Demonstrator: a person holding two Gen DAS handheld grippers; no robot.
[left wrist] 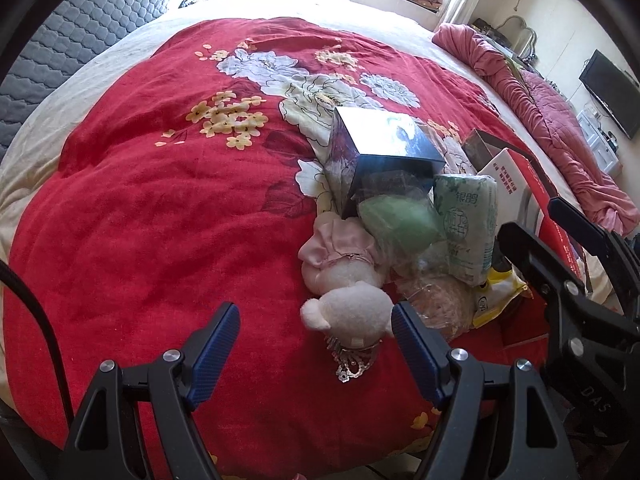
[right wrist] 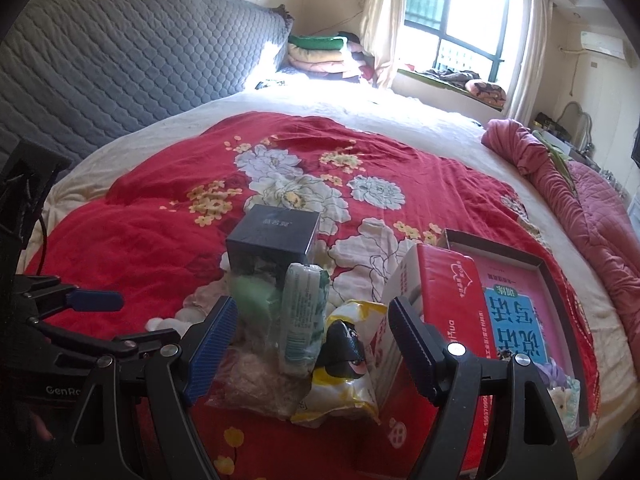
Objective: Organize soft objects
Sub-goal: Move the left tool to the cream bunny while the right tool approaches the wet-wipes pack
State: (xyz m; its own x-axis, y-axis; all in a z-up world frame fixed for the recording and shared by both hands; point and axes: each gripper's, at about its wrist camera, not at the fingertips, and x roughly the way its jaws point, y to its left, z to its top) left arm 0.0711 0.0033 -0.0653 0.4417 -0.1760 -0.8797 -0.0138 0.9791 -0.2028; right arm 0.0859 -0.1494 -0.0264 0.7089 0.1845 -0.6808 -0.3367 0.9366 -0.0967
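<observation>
Both grippers, left gripper (left wrist: 316, 330) and right gripper (right wrist: 312, 324), stand wide open and empty. Sorting appears unstarted: plush doll (left wrist: 344, 280), tissue pack (right wrist: 306, 312) and snack bag (right wrist: 344, 376) lie heaped beside the box tray (right wrist: 560, 280).

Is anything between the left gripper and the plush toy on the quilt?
Nothing visible. The left gripper is open, and the plush toy lies just ahead, its head already between the fingers, with only red quilt around.

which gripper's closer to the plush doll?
Left. The left gripper hangs open right over the plush doll, its head between the fingers. The right gripper sits off to the side, over the snack bags.
</observation>
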